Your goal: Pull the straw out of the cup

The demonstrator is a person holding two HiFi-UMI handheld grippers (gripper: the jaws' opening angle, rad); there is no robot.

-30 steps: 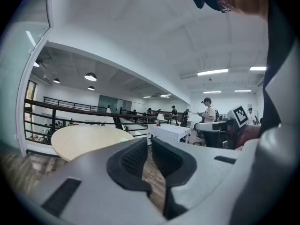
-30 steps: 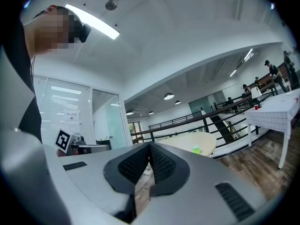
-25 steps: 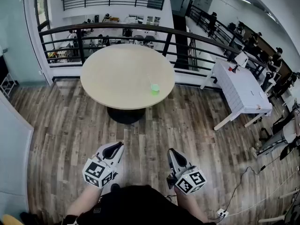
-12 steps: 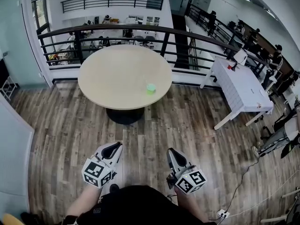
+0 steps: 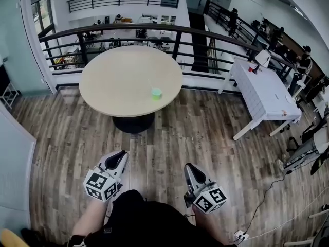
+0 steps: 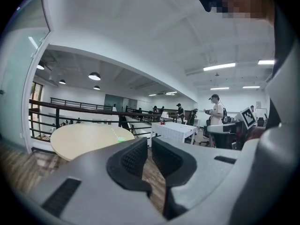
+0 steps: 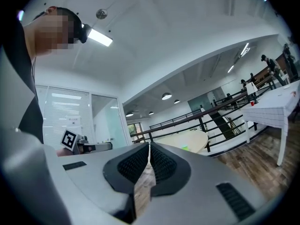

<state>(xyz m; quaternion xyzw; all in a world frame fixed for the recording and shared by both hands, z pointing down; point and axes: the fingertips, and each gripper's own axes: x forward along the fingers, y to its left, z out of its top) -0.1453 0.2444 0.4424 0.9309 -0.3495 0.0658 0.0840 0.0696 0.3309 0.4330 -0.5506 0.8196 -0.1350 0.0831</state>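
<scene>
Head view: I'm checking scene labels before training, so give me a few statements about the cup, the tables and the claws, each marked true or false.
1. The green cup stands on the round table. True.
2. The right claw grips the cup. False: it is shut on nothing, over the wooden floor, well apart from the table.
3. The cup sits at the round table's centre. False: it is near the closer edge, right of centre.
4. A white rectangular table stands to the right of the round one. True.
</scene>
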